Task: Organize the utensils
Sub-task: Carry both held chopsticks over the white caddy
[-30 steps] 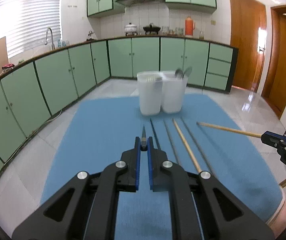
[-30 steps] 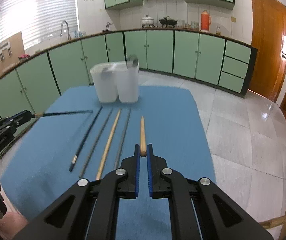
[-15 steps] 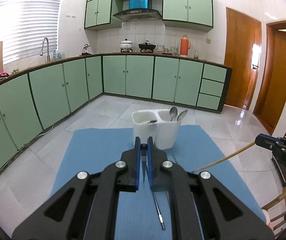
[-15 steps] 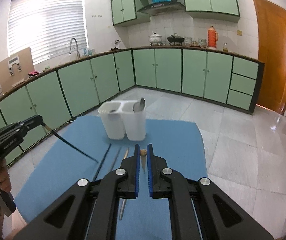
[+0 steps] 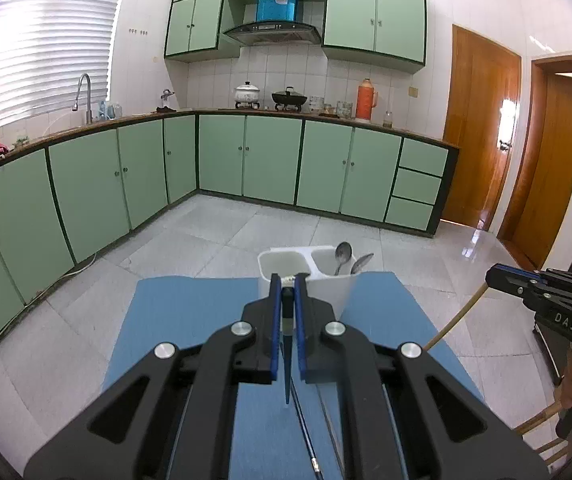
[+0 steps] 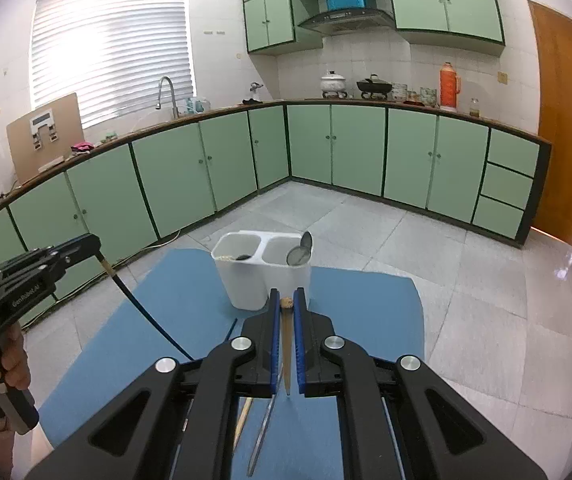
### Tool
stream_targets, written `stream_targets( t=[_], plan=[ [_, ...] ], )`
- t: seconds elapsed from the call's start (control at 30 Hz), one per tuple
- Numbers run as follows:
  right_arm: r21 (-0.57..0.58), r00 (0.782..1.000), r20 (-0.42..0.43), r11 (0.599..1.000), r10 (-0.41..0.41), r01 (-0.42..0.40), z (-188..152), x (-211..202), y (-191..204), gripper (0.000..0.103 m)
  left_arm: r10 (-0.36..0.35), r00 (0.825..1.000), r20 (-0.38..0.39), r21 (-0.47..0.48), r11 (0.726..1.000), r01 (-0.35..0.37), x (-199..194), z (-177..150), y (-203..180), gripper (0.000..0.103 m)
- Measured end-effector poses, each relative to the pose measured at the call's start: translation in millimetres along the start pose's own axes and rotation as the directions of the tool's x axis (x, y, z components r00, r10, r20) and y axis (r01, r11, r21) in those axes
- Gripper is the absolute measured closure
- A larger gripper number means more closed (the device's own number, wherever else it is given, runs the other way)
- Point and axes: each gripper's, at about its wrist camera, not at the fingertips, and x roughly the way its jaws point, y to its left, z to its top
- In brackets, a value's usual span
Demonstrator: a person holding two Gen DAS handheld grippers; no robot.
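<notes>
A blue-matted bench (image 6: 173, 312) carries a white two-cup plastic holder (image 6: 261, 276); the left tool (image 5: 287, 322) clenches a dark chopstick (image 5: 287, 364), the right tool (image 6: 287, 334) a wooden chopstick (image 6: 286, 356). Dangling tips could catch the rim and slip free.

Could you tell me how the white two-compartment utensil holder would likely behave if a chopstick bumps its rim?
The utensil holder looks like thin plastic, so probably light. It stands tall on the blue mat, holding only two spoons, so it might slide or tip.
</notes>
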Motion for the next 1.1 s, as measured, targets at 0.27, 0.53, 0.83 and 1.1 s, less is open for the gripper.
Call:
stream_targets(
  t=[0.27, 0.53, 0.83, 1.1],
  plan=[
    [-0.036, 1.0, 0.02, 0.999, 0.008, -0.007, 14.5, -1.1, 4.1, 0.096, -0.004, 0.999, 0.037, -0.006, 1.0, 0.005, -2.5, 16.0, 0.6, 0.097],
    [-0.053, 0.993, 0.113, 0.998, 0.03, -0.024, 59.2, -14.3, 7.5, 0.096, -0.017, 0.989, 0.144, 0.012, 1.0, 0.015, -12.3, 59.4, -6.4, 0.097],
    [-0.029, 0.973, 0.223, 0.999, 0.05, -0.044, 118.1, -10.9, 6.1, 0.096, 0.009, 0.962, 0.274, 0.014, 1.0, -0.013, 2.5, 112.4, -22.5, 0.097],
    [-0.012, 0.976, 0.216, 1.0, 0.026, -0.024, 137.7, 43.0, 4.4, 0.096, 0.042, 0.956, 0.289, -0.021, 0.999, -0.038, 62.2, 125.1, -20.0, 0.097]
  ],
)
